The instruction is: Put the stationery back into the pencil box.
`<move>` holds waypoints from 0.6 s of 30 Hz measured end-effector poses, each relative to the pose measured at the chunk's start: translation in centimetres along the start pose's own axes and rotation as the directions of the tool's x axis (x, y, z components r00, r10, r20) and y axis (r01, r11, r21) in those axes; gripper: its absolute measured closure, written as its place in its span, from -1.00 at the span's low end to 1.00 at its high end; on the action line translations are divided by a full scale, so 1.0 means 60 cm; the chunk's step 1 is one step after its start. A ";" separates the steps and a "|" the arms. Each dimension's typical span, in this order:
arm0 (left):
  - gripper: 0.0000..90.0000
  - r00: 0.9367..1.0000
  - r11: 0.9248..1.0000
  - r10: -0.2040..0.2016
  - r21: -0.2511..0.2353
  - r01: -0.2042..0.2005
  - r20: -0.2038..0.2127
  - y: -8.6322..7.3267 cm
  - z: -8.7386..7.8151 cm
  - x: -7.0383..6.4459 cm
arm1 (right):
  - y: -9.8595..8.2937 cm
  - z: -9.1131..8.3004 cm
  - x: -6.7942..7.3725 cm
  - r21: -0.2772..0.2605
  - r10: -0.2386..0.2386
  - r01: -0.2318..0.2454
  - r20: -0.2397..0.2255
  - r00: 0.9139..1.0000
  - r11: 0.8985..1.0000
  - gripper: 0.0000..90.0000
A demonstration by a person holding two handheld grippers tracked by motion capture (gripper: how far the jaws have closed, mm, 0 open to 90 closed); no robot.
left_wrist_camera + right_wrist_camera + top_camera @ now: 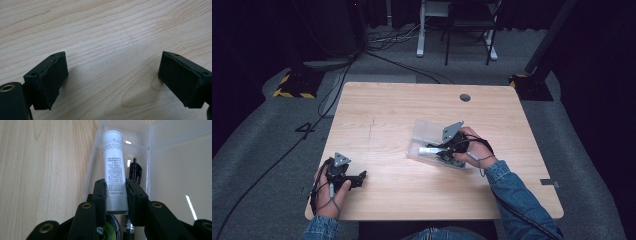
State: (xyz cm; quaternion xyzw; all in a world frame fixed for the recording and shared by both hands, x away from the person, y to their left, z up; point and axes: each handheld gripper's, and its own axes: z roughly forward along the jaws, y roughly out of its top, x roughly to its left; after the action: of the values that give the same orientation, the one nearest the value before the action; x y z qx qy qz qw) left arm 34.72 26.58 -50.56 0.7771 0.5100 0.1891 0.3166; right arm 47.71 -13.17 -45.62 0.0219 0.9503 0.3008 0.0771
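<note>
A white tube with printed text [114, 165] is clamped between the jaws of my right gripper [115, 192], which is shut on its lower half. The tube [428, 149] hangs over the open clear plastic box [427, 131] in the middle of the table. Inside the box lie a thin black pen-like item [135, 170] and a round green-and-black thing [110, 227] under the gripper. My left gripper [361, 176] rests near the table's front left edge. Its jaws stand wide apart over bare wood [112, 72], with nothing between them.
The box's lid [180, 170] lies open flat beside the tray. A round cable hole [465, 97] sits at the table's far edge. Cables [327, 100] run over the grey floor to the left, and a chair and desk legs [462, 35] stand behind the table.
</note>
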 end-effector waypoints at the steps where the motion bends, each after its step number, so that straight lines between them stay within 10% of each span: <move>1: -0.79 1.000 1.000 0.000 0.000 0.000 0.000 0.000 0.000 0.000 | -0.001 0.001 0.000 0.001 0.001 -0.001 -0.002 1.000 1.000 0.58; 18: -0.79 1.000 1.000 0.000 0.000 0.000 0.000 0.000 0.000 0.000 | -0.014 0.013 -0.011 -0.012 0.017 -0.017 -0.010 1.000 1.000 0.47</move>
State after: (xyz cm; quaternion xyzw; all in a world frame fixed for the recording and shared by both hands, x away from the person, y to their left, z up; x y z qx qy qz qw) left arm 34.72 26.58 -50.56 0.7772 0.5099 0.1890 0.3165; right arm 48.47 -13.45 -46.63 0.0282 0.9486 0.3073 0.0700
